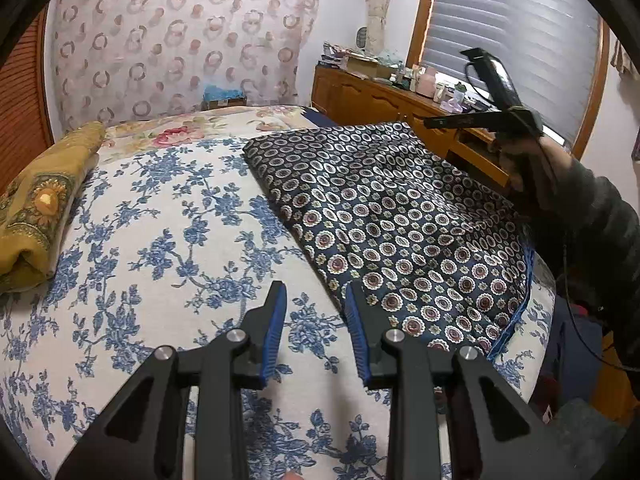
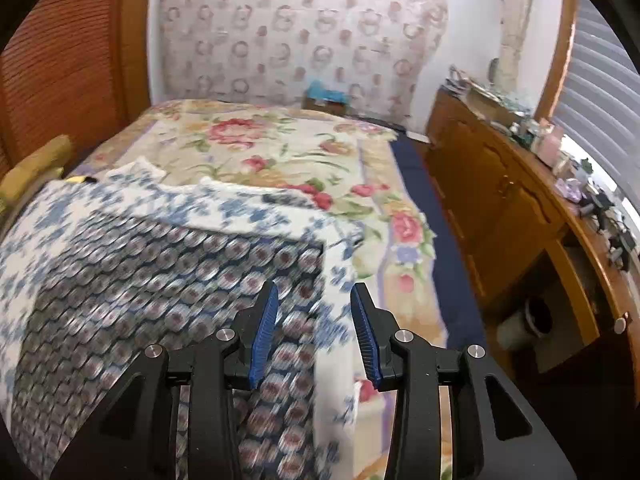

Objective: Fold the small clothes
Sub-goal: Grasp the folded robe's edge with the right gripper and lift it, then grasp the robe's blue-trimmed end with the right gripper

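A navy cloth (image 1: 400, 220) with a ring-and-flower print lies folded flat on the right half of a white sheet with blue flowers (image 1: 160, 240). My left gripper (image 1: 316, 292) hovers low at the cloth's near left edge, open with nothing between its pads. In the right wrist view the same cloth (image 2: 160, 300) is blurred, and my right gripper (image 2: 316, 286) stands open and empty above its right edge. In the left wrist view, a hand (image 1: 516, 160) in a dark sleeve holds that tool raised over the cloth's far right side.
A folded yellow cloth (image 1: 36, 216) lies at the sheet's left edge. A flowered bedspread (image 2: 260, 152) stretches beyond the sheet. A wooden dresser (image 2: 500, 208) cluttered with small items runs along the right under a window with blinds (image 1: 520, 20). A small box (image 1: 224, 98) sits past the bed's far end.
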`<state>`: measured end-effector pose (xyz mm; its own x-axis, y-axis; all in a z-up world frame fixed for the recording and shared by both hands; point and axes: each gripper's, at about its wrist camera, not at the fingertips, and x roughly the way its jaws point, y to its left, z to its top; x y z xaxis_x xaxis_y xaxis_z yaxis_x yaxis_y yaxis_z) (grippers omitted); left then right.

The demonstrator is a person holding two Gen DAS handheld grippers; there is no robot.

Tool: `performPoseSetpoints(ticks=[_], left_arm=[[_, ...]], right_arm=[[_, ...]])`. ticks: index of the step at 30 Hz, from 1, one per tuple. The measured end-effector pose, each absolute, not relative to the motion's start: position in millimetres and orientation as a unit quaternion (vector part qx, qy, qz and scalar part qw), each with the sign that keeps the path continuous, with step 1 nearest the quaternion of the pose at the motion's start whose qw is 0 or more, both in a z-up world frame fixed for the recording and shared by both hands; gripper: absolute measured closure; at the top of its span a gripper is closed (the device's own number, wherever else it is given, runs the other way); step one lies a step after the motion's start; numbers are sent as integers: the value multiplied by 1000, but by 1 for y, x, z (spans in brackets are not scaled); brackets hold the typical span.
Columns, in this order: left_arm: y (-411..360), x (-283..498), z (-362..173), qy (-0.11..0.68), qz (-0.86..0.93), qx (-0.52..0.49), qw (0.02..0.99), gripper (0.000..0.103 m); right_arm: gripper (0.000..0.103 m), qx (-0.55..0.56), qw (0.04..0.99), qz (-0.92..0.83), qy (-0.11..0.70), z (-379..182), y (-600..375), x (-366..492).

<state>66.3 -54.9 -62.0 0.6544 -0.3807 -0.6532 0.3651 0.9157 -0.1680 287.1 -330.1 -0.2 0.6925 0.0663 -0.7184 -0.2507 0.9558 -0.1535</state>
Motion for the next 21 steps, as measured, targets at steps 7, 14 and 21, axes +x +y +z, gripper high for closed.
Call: performPoseSetpoints(ticks=[7,14,21], left_arm=[[-69,61,-69,380,-219,-3,899,75],[-85,57,-74,394,-232,7,889,74],[-98,54,-80,406,-239,19,882,74]], right_arm=[[55,-115,908,140,379,-16,-322,213],[55,-106,900,178,384,-31,-312,159],[55,-98,903,178,378,-50,-303,133]])
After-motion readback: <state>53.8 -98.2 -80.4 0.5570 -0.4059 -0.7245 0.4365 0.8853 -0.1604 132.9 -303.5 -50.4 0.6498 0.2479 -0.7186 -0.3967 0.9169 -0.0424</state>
